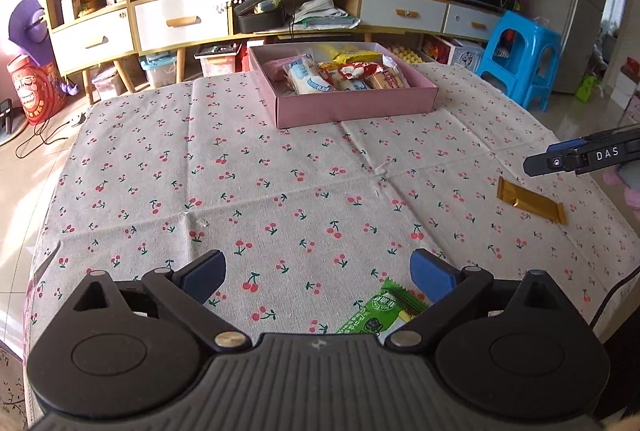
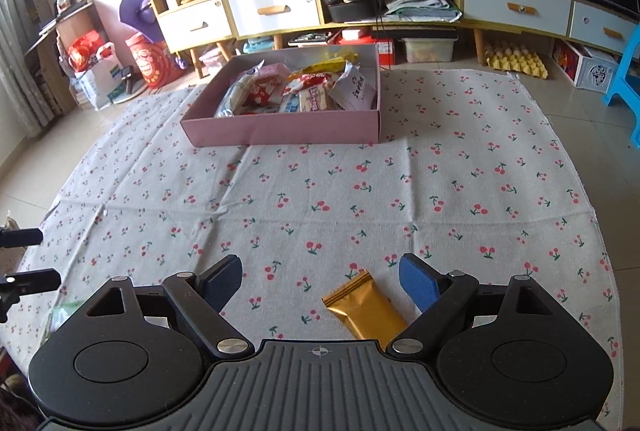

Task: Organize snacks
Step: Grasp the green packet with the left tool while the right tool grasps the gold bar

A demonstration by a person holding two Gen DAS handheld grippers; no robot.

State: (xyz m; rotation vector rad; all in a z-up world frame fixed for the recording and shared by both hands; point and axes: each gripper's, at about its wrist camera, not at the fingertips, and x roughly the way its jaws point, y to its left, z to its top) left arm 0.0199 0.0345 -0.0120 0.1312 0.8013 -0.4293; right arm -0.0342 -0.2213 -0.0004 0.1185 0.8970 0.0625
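We see the left hand-held gripper (image 1: 318, 273) spread wide w/ nothing grasped, green snack (image 1: 374, 313) by its right pad. Right hand-held gripper (image 2: 320, 281) likewise released, gold snack (image 2: 366, 309) lying btwn its pads on the tabletop (image 2: 360, 191).

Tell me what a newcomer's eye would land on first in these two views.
The pink box heaped with snack packets, at the far side of the cherry-print tablecloth. Then two loose snacks near the cameras: a gold packet between the open right gripper fingers, and a green packet by the open left gripper.
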